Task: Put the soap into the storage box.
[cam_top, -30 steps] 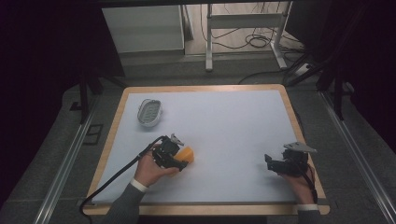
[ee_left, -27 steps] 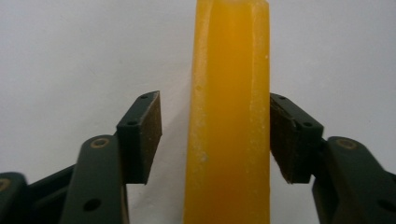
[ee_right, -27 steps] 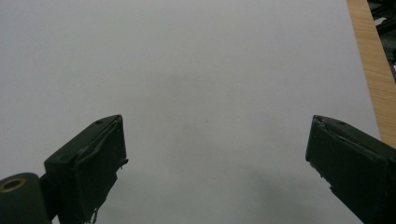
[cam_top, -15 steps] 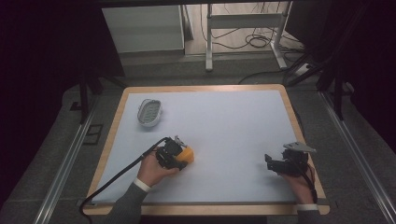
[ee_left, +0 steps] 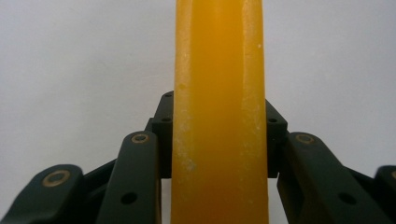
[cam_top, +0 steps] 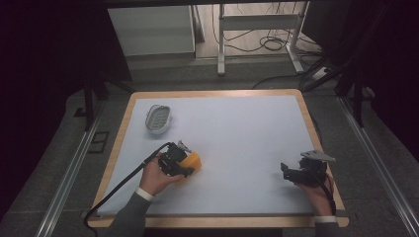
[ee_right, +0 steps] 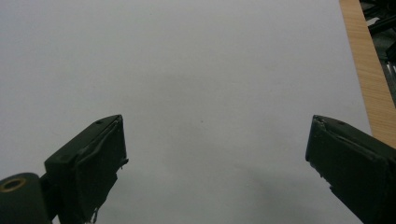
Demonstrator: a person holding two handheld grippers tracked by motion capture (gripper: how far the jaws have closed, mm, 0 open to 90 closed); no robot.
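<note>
So the thing in play is a smooth, glossy orange-yellow block [ee_left: 219, 112], looks like soap or wax, with rounded edges and pale scuffed speckles along its sides. It sits on the near-left part of the matte white tabletop with a light wooden rim [cam_top: 237, 94]. The left gripper [cam_top: 182, 165] has just closed its black jaws, and they're now clamped flat against both sides of the block, which sticks up between them in the left gripper view. The right gripper [cam_top: 290, 173] is over at the near-right of the table, well apart from the block, jaws spread wide with nothing between them. Far left there's a small oval grey ribbed dish [cam_top: 159, 118], shiny and shallow.
</note>
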